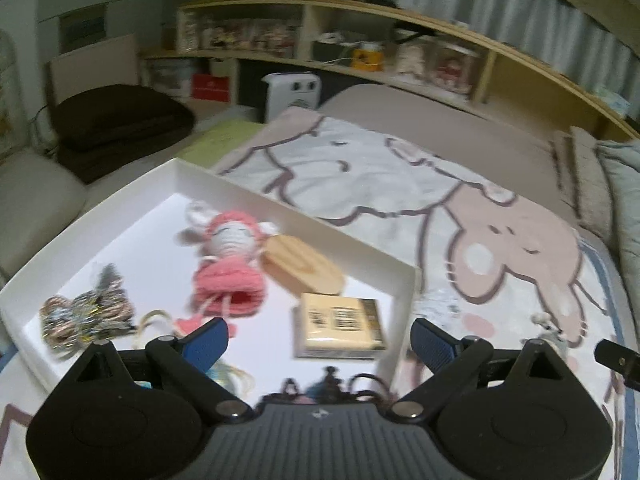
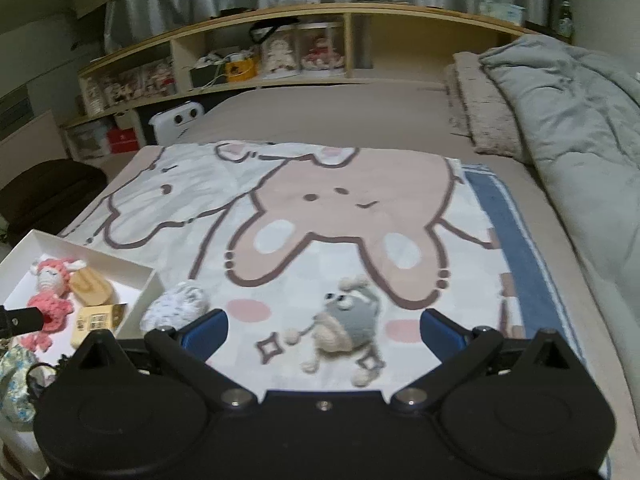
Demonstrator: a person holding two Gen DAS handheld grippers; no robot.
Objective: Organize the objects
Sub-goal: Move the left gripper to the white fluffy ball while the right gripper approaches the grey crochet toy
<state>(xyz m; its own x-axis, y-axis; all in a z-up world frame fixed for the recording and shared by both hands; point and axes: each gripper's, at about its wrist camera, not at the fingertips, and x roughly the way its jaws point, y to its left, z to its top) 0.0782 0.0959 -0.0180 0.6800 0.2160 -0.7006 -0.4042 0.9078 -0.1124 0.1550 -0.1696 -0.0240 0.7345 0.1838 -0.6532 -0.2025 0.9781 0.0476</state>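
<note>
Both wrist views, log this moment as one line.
left gripper: open over white tray | right gripper: open, grey knitted toy between fingers | toy on blanket

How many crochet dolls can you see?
2. The pink doll lies inside the white box. The grey doll lies on the blanket outside it. Others may be hidden.

My tongs carry blue fingertip pads (image 2: 206, 330) on black arms. White tray (image 1: 280, 204), centre left. Inside it: pink-and-white crochet doll (image 1: 230, 268), tan wooden piece (image 1: 304, 270), yellow packet (image 1: 340, 326). Grey-and-cream crochet toy (image 2: 348, 324), lower centre, on blanket (image 2: 340, 208) printed with pink and white rabbits, blue-edged.
</note>
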